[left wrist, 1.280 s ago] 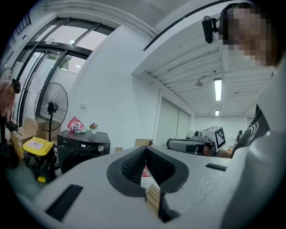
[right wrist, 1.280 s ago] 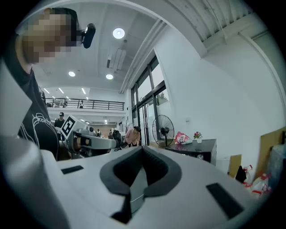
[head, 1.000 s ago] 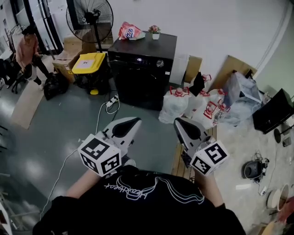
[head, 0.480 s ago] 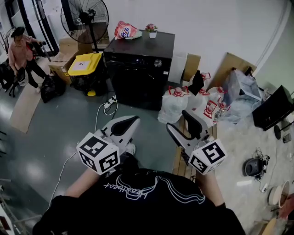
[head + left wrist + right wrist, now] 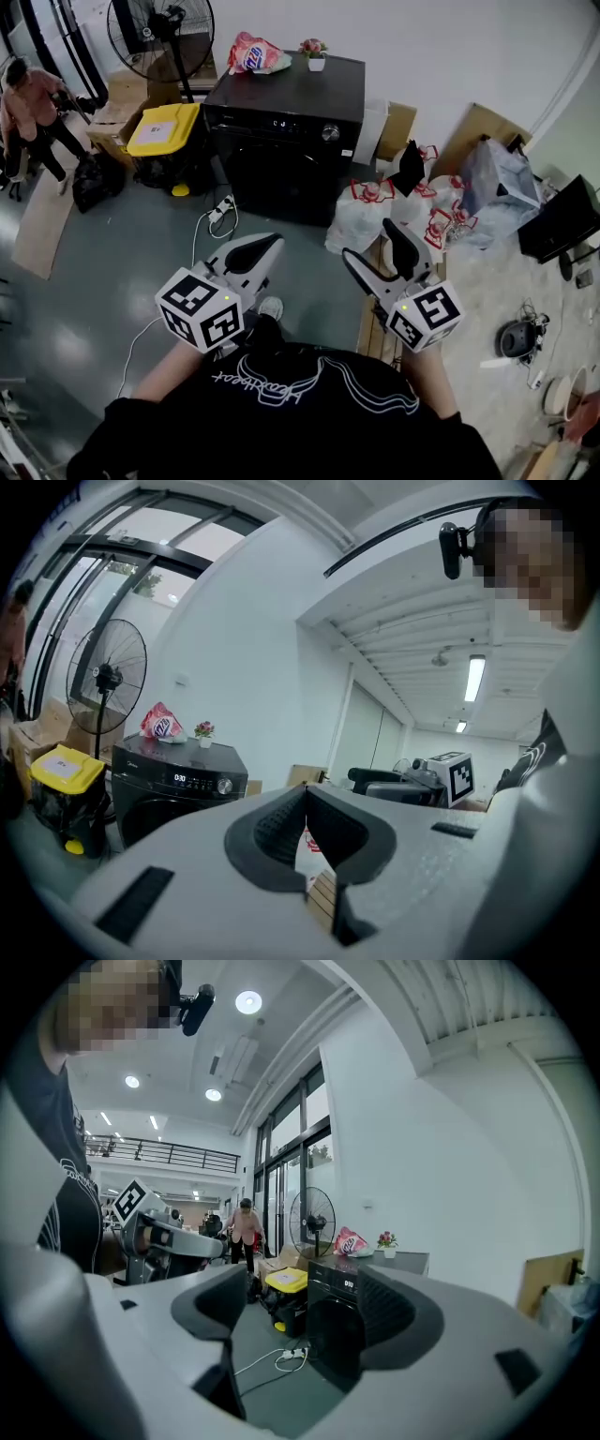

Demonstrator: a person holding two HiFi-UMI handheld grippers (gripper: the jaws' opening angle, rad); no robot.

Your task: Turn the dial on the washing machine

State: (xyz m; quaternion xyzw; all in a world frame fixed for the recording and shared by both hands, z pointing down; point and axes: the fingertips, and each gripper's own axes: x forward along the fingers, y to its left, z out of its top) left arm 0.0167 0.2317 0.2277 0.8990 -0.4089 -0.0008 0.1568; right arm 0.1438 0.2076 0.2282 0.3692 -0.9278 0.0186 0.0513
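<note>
The black washing machine [image 5: 281, 131] stands against the far wall, its silver dial [image 5: 330, 133] at the right end of the control strip. Both grippers hang well short of it, above the floor. My left gripper [image 5: 251, 255] is shut with nothing in it; in the left gripper view [image 5: 305, 829] the machine [image 5: 173, 794] and dial [image 5: 224, 786] lie left of the jaws. My right gripper [image 5: 375, 246] has its jaws opening wide with nothing between them. The right gripper view [image 5: 305, 1321] frames the machine [image 5: 336, 1330] between the jaws; I cannot see the dial there.
A detergent bag [image 5: 251, 54] and small flower pot [image 5: 317, 58] sit on the machine. A yellow-lidded bin [image 5: 164, 131] and fan [image 5: 150, 28] stand to its left, tied white bags [image 5: 361, 214] to its right. A power strip [image 5: 221, 208] lies on the floor. A person [image 5: 28, 103] stands far left.
The right gripper's jaws went from shut to wide open. The washing machine looks slightly nearer and more centred. The person at far left shifted position.
</note>
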